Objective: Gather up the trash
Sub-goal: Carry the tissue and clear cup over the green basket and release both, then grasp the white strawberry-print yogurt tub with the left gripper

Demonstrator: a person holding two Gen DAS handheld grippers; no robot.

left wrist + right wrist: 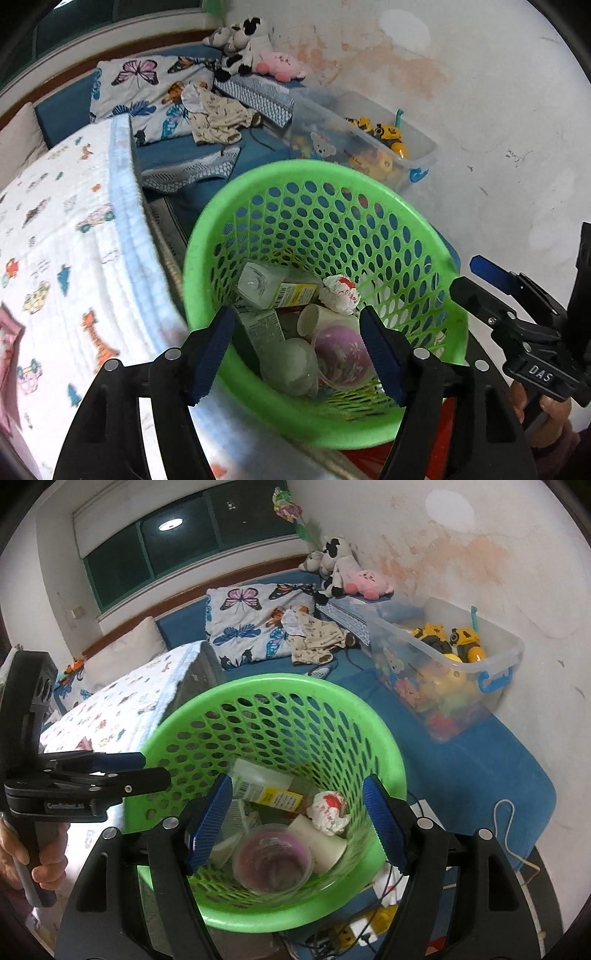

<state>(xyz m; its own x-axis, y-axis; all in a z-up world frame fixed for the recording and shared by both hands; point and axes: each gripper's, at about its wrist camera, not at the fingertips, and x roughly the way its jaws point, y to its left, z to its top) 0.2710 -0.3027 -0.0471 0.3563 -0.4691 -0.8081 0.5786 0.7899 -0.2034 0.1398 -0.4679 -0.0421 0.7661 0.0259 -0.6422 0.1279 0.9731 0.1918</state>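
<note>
A green perforated basket (207, 236) (177, 720) stands beside the bed with trash in it. Inside lie a clear bottle with a yellow label (273, 286) (266, 790), a crumpled white and red paper ball (341, 293) (328, 812), a purple-tinted clear cup (343, 354) (273, 860) and a white paper cup (317, 319). My left gripper (297, 354) (155, 768) hangs open over the basket's near rim, nothing between its blue pads. My right gripper (297, 827) (465, 277) hovers open above the basket mouth from the other side, also empty.
A printed white quilt (55, 258) covers the bed at left. A clear box of toys (388, 147) (461, 664) sits on the blue mattress against the stained wall. A butterfly pillow (251, 624) and plush toys (340, 572) lie behind. A power strip with cables (362, 926) lies below the basket.
</note>
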